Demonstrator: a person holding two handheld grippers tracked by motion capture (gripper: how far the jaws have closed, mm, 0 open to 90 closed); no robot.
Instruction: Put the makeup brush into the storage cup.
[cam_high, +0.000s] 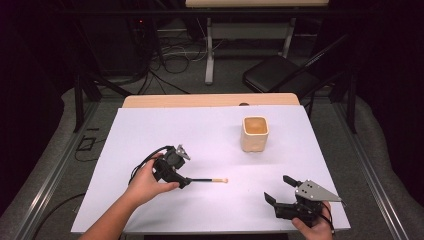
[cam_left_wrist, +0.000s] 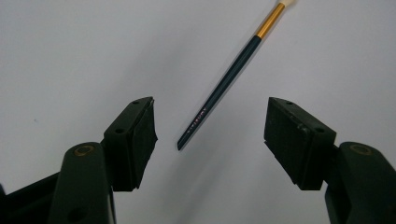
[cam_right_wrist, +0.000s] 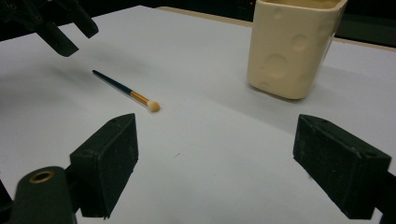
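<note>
The left gripper (cam_left_wrist: 210, 133) hangs over the thin brush (cam_left_wrist: 224, 79) lying flat on the white table (cam_high: 200, 135), jaws spread astride its handle end, seemingly not touching. The right gripper (cam_right_wrist: 215, 168) is spread wide, empty.

This looks like a lab or recording room set up for tests, not a home. A pale wooden desk (cam_high: 210, 100) under a white sheet (cam_high: 200, 145) stands inside a dark metal frame (cam_high: 80, 95), with black curtains on either side. Loose black cables (cam_high: 170, 55) trail over the grey carpeted floor (cam_high: 230, 75) behind it, near dark equipment with a small red light (cam_high: 141, 21), a black folding chair (cam_high: 280, 75) and a second table's white legs (cam_high: 210, 50).
</note>
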